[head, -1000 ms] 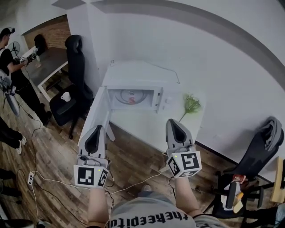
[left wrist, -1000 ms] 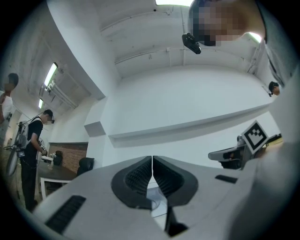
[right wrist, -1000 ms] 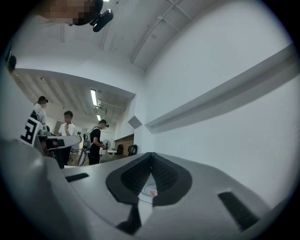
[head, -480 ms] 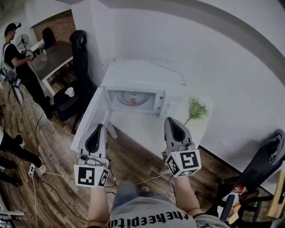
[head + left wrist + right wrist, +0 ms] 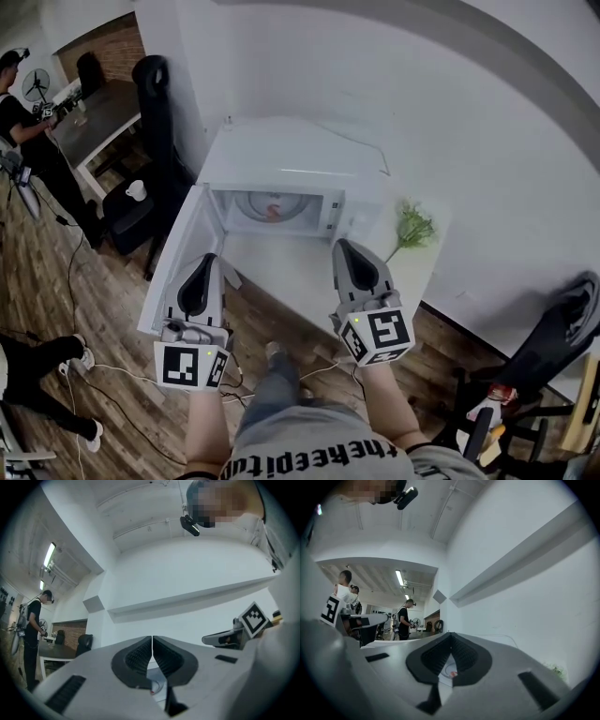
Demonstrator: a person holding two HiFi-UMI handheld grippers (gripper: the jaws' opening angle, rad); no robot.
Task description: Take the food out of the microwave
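One open door [image 5: 176, 255]: swung fully out to the left of the microwave [image 5: 291, 150], so the cavity is exposed and nothing blocks a reach inside.
Left hand-held gripper [image 5: 207, 258]: jaws pressed together with nothing between them, held low in front of the door's edge; it looks parked out of the way, not aimed at the cavity.
Tabletop [image 5: 281, 270]: white, carries the microwave with a bare strip in front, a likely place to set the food down.
Food [image 5: 274, 209]: a small red item on the round glass plate [image 5: 255, 203] inside the cavity, not yet taken out and well apart from both grippers.
Right hand-held gripper [image 5: 343, 245]: also closed and empty, tips near the cavity's right front corner and pointing roughly level; its own view looks toward the plate, so it seems the one meant to go in. It must open before it can grasp.
Plant [image 5: 413, 228]: small green sprig on the tabletop to the microwave's right, clear of the approach.
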